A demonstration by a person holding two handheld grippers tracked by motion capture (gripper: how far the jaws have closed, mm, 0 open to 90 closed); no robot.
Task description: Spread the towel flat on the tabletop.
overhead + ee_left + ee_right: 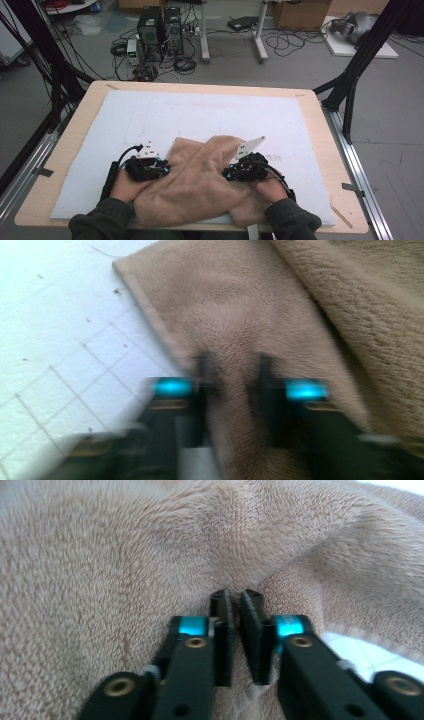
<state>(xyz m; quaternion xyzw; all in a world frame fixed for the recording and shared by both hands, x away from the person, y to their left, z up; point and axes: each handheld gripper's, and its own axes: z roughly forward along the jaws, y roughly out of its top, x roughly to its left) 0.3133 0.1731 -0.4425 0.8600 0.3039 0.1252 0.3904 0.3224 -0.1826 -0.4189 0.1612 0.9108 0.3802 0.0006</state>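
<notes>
Right gripper view puts us close on the right tool point(235, 597), its two black jaws nearly together with a thin fold of the tan towel point(125, 555) pinched between the pads. Left gripper view is blurred, but the left tool point(231, 367) has a ridge of the same towel point(235, 310) bunched up between its jaws, and the jaws press in on it from both sides. From the high view, the left tool point(148, 167) sits at the towel's left edge and the right tool point(245, 170) on its right part, a hand behind each and dark sleeves coming in from the bottom. The towel point(197, 182) lies rumpled on the near half of the counter point(320, 135), one flap crossing over the other, on a white mat point(200, 112) that covers most of the counter top.
</notes>
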